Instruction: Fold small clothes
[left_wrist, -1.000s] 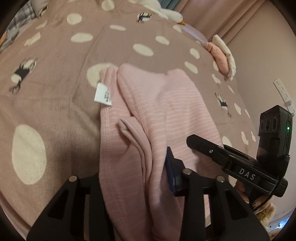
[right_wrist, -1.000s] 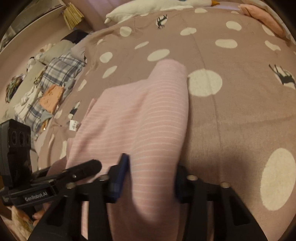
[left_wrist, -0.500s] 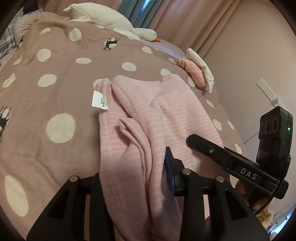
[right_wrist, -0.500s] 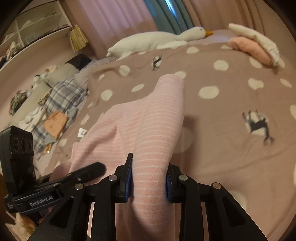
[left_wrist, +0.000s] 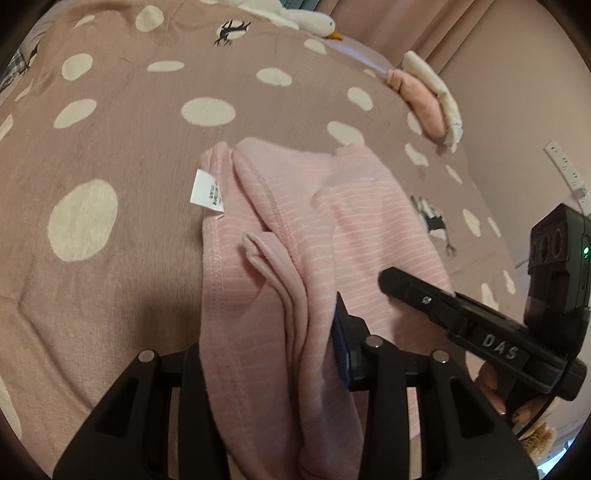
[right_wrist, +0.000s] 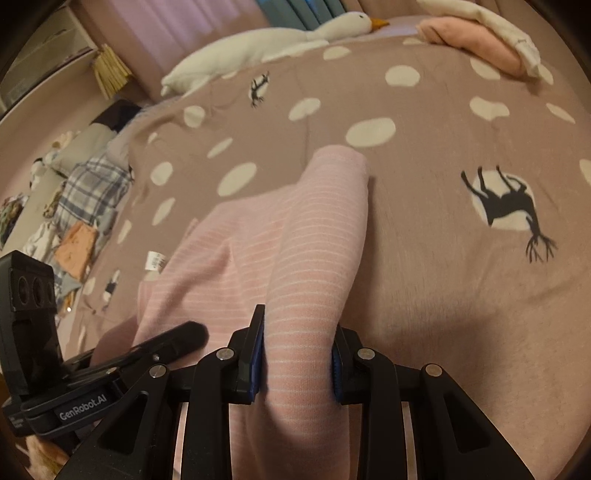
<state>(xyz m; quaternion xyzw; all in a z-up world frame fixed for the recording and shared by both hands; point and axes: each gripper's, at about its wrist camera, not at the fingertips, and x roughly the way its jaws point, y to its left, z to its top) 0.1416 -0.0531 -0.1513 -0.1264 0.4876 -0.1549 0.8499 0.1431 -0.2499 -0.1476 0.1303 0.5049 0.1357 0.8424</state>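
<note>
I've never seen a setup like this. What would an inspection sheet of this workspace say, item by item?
Surface: bed under a mauve blanket with cream spots and small dark animal prints.
Job's things: pink striped garment, bunched and partly lifted, white care label showing.
Clutter: folded pink and cream clothes at the far edge; plush goose; loose plaid and orange clothes beside the bed.
Grippers: left gripper has fabric between its jaws, which are opening slightly; right gripper is shut on a fold of the garment.
Cables: power strip on the wall, one thin lead near it.
Surroundings: curtains, shelving, pink wall.
</note>
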